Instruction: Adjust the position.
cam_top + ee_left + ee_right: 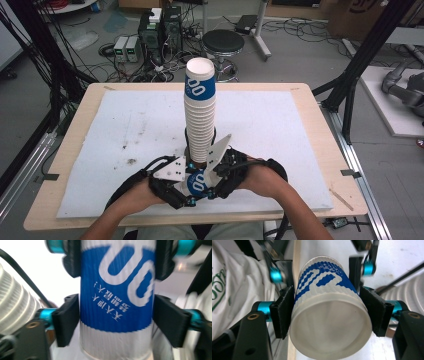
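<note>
A single blue-and-white paper cup is held low in the centre of the high view, lying on its side between the two grippers, just in front of the foot of a tall stack of nested cups that stands upright mid-frame on the white mat. The cup seems to be passed from one gripper to the other beside the stack, probably so that it can be added to or has been drawn off it; which of the two cannot be told.

The right gripper is clenched on the cup near its rim, both pads pressed against the ribbed wall, so that the open mouth faces its camera. In the left gripper view, the left gripper is seen with the cup's printed band between its jaws; a slight gap appears at each pad, so it is judged released, though blur makes this uncertain.

The stack's full height and the wooden table are given by the high view, where the pads themselves are hidden by the grey plates. The pad contact and the cup's empty inside are supplied by the gripper views.
</note>
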Tool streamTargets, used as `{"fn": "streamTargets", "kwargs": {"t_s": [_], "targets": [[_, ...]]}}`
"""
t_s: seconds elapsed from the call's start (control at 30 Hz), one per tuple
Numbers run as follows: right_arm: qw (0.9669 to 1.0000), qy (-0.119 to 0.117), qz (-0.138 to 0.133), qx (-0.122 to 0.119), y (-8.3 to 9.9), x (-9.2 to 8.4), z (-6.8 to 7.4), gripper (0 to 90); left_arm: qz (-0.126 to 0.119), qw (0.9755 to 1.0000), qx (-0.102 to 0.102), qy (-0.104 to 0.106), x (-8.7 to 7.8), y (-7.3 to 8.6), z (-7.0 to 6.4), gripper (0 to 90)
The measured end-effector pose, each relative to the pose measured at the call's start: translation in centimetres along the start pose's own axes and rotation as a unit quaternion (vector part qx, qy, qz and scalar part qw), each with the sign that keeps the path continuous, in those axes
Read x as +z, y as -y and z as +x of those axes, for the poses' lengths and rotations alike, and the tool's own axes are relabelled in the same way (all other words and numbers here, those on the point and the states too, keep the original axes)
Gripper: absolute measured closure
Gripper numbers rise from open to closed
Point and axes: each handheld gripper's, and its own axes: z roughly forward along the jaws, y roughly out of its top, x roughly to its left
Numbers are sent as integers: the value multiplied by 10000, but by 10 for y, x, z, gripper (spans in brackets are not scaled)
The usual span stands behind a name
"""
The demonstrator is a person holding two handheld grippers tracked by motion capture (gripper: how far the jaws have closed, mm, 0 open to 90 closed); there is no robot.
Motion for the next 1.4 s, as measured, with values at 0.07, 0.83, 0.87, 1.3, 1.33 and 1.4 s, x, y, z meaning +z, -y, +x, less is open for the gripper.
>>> {"fn": "streamTargets", "kwargs": {"t_s": [0.07, 0.83, 0.87, 1.3, 1.33, 1.4], "targets": [[9999, 56, -91, 105, 7, -2, -1, 316, -303, 9995, -129, -28, -4, 3, 4, 175], [9573, -2, -2786, 770, 82, -6, 10, 313, -2064, 9766, -380, 466, -16, 25, 10, 167], [9557, -5, -2837, 789, 83, -5, 10, 313, -2072, 9764, -377, 472, -15, 25, 9, 167], [9347, -226, -3443, 854, 86, 1, 9, 313, -2099, 9751, -439, 558, -9, 28, 9, 165], [9344, -228, -3452, 848, 86, 1, 9, 313, -2102, 9750, -438, 572, -10, 28, 9, 165], [9341, -234, -3454, 870, 87, 1, 9, 313, -2118, 9745, -425, 606, -10, 28, 9, 168]]}}
